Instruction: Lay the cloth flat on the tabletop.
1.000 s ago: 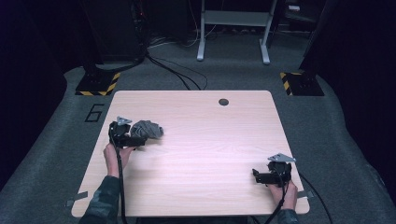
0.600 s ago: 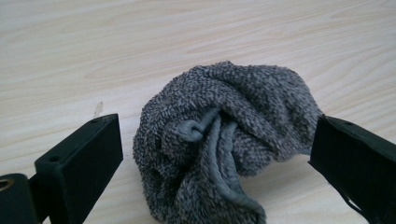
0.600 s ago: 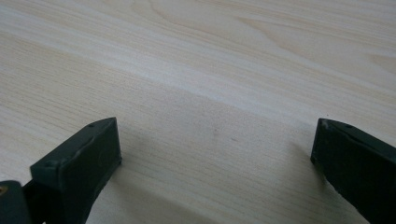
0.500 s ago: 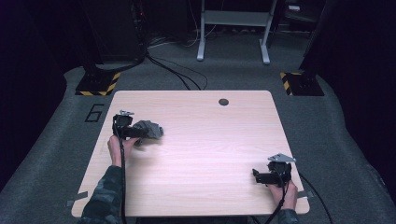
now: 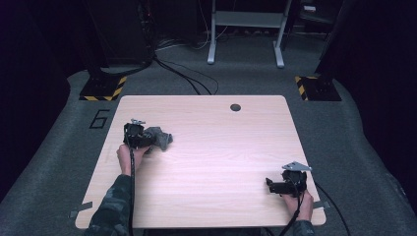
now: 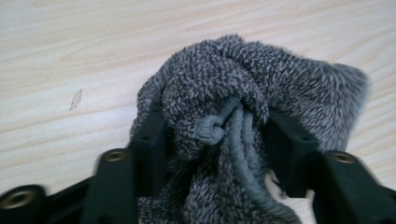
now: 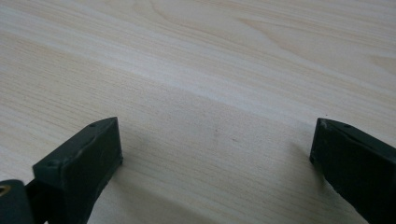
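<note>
Table (image 5: 211, 162): pale wood-grain top with rounded corners, standing on grey carpet; a small dark round hole (image 5: 235, 107) sits near its far edge, right of the middle

Person's forearms: two, coming in from the near edge of the high view; the left sleeve (image 5: 115, 206) is patterned in dark camouflage

Left tongs (image 5: 143, 138): black, held over the left part of the table, pointing toward the table's right; a cable trails back along the arm. Its jaws have just been closing, and in the left gripper view they press in on a bunch of cloth from both sides, pinching it

Right tongs (image 5: 271, 186): black, with a grey three-cornered plate on top, held low near the table's near right corner and pointing left. In the right gripper view the jaws stand spread wide apart with bare wood between them

Towel (image 6: 243, 116): dark grey terry cloth with a corded hem, crumpled into a small heap that lies on the left part of the table, well apart from the right tongs; part of it is bunched between the left jaws

Small pale chip mark (image 6: 76, 99): on the wood just left of the towel
</note>
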Demonstrator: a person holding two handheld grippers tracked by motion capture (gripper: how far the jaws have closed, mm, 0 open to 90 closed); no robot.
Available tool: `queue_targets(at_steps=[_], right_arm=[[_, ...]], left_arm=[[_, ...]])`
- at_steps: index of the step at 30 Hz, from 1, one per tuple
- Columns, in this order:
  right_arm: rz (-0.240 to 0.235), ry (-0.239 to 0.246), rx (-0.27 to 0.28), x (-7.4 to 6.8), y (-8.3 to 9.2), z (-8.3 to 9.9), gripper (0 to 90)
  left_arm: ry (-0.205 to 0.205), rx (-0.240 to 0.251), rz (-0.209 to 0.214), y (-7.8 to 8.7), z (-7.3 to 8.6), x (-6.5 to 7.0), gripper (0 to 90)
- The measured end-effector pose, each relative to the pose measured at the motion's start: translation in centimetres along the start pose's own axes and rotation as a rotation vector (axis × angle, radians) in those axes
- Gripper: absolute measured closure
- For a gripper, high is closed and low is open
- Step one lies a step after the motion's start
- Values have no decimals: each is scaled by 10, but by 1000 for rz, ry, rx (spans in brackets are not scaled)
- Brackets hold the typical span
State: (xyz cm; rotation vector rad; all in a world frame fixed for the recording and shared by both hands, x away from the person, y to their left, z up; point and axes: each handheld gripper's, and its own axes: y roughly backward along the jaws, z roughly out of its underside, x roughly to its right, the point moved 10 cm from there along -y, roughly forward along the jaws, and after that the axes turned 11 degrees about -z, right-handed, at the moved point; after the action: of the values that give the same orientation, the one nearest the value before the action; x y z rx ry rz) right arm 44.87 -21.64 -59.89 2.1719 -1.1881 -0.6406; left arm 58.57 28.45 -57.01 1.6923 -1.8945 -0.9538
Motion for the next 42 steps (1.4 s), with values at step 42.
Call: queue_targets(at_steps=[42], right_arm=[[-1, 1, 7, 0, 0, -1, 31]], left_arm=[[-15, 254, 72, 81, -27, 28, 686]])
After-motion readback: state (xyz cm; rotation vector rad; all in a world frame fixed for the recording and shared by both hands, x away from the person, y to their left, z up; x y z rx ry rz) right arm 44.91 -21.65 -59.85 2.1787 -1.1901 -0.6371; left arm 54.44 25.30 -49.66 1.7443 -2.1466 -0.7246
